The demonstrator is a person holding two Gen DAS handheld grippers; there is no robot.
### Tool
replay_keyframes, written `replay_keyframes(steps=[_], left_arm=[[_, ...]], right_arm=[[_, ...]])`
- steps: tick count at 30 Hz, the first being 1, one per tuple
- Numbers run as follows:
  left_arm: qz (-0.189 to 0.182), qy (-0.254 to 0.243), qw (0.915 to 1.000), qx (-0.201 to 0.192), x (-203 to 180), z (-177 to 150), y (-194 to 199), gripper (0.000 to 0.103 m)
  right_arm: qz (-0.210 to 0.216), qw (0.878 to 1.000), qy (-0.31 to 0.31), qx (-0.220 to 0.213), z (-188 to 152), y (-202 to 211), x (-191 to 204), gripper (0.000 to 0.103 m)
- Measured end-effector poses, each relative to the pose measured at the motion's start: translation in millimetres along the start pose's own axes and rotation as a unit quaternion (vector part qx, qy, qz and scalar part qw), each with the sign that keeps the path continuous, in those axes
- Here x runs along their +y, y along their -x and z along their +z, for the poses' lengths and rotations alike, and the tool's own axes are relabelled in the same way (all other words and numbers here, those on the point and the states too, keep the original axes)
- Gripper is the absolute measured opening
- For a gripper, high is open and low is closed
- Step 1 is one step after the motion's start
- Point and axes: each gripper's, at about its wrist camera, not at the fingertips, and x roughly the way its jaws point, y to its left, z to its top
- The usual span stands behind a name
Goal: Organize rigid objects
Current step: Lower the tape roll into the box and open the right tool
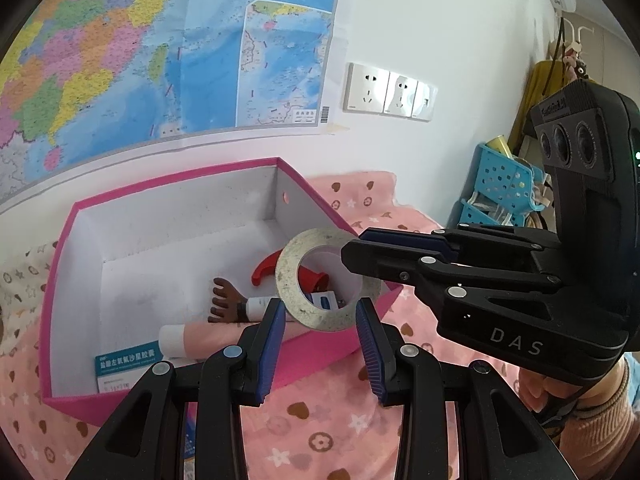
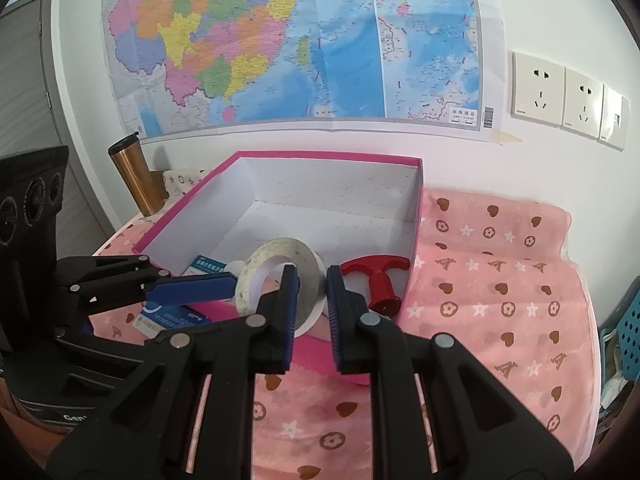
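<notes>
We hold the grey-white tape ring clamped in our right gripper above the pink cardboard box, several items already inside; our left gripper stands apart, empty.

- tape roll: near rim in the right wrist view sits behind the right gripper fingers, so pad contact isn't visible
- red handle: mostly behind the roll in the left view; its foot is hidden in the right view
- tube: lower end blocked by the left gripper
- brown comb-like item: probably a comb, too small to tell
- blue-white box: print unreadable
- map: cropped at the top edge
- basket: contents indistinct
</notes>
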Motion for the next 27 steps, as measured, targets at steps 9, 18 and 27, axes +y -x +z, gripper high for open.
replay_keyframes(steps=[9,18,27], left_arm=[[0.002,0.004,1.0000,0.005,3.2,4.3,-6.2,0.037],[0.002,0.011,0.9998,0.017,6.2,11.3,-19.9,0.037],[0.000,0.023,0.9992,0.032,13.1,15.0,-35.7,0.037]], right_arm=[[0.000,1.000,-0.005,0.002,3.9,-5.2,-4.4,0.017],[-0.007,1.000,-0.015,0.008,7.0,-15.3,-12.8,0.017],[-0.010,1.000,-0.019,0.017,8.1,-26.1,-17.6,0.017]])
